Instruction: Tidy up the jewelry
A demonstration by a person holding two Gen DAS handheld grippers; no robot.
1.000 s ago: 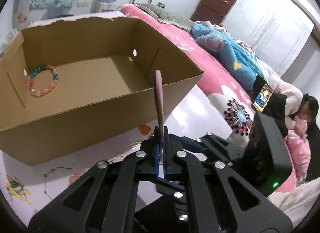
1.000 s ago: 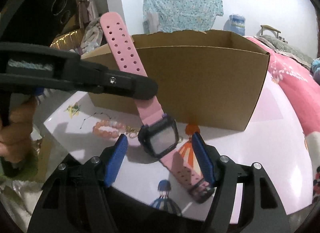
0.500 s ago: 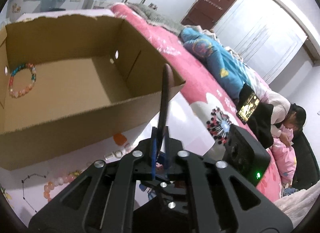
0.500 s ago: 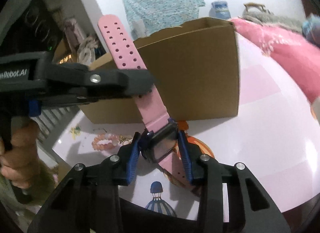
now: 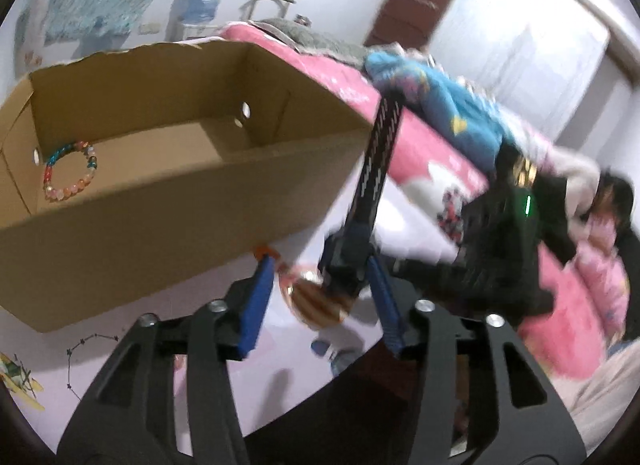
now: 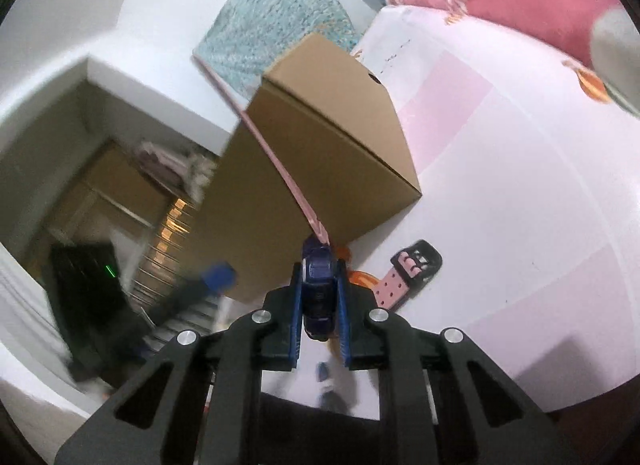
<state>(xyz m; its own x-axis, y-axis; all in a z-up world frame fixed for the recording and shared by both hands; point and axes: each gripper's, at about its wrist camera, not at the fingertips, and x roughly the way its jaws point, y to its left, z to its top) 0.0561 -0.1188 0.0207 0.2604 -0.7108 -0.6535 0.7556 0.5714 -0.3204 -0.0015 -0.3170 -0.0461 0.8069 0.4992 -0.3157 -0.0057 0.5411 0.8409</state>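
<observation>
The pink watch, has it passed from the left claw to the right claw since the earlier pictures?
Yes. The pink watch now sits clamped in the right claw, before the cardboard box; the left claw has just opened.

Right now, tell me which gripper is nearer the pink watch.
Right. The right gripper is clamped on the pink watch at its dark case; the left gripper has just opened and stands apart, jaws empty.

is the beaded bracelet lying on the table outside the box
No, the beaded bracelet lies inside the cardboard box, against its left inner wall in the left wrist view.
</observation>
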